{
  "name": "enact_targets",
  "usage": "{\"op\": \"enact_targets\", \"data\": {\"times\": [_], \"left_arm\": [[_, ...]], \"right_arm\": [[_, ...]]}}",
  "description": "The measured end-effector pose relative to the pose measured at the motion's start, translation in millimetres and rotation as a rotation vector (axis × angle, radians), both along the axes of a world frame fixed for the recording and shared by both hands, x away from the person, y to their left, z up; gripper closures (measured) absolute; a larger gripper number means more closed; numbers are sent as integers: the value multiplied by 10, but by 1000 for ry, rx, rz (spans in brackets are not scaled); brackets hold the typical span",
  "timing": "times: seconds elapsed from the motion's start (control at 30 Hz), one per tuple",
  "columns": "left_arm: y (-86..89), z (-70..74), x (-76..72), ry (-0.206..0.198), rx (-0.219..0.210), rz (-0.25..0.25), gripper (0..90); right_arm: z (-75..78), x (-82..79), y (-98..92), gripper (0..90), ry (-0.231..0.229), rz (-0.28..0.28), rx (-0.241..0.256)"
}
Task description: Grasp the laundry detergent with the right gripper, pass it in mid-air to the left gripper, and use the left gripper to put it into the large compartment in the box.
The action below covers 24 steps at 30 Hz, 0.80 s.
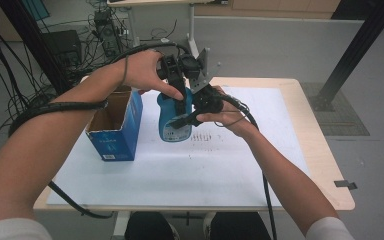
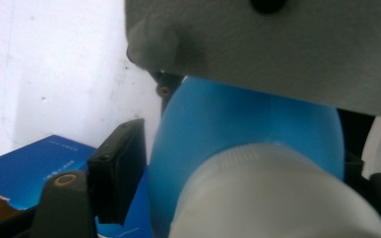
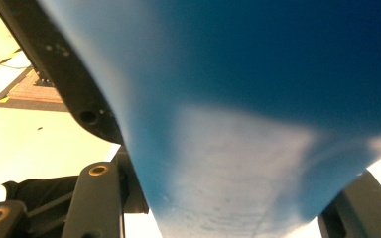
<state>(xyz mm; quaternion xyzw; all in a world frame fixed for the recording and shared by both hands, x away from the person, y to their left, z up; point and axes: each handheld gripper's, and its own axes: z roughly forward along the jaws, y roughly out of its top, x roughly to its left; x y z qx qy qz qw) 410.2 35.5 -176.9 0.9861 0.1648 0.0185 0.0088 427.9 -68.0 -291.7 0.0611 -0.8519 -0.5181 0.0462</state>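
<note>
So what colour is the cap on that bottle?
White, on a blue bottle; the cap shows best in the left gripper view.

Both tools meet at a blue bottle held above the bench. The left tool comes from above, the right tool from beside. An open blue box stands just left.

The blue bottle was a close blur cut off by the edges in the right gripper view; in the high view, hands hid its top.
</note>
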Motion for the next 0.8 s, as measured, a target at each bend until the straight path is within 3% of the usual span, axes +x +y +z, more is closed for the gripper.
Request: {"op": "enact_targets", "data": {"times": [0.17,0.8], "left_arm": [[-8,14,-9,9,-6,-9,362],[-9,12,-11,4,-3,-15,370]], "right_arm": [[2,-3,-9,425,5,-4,-2],[1,0,-12,424,2,-4,2]]}}
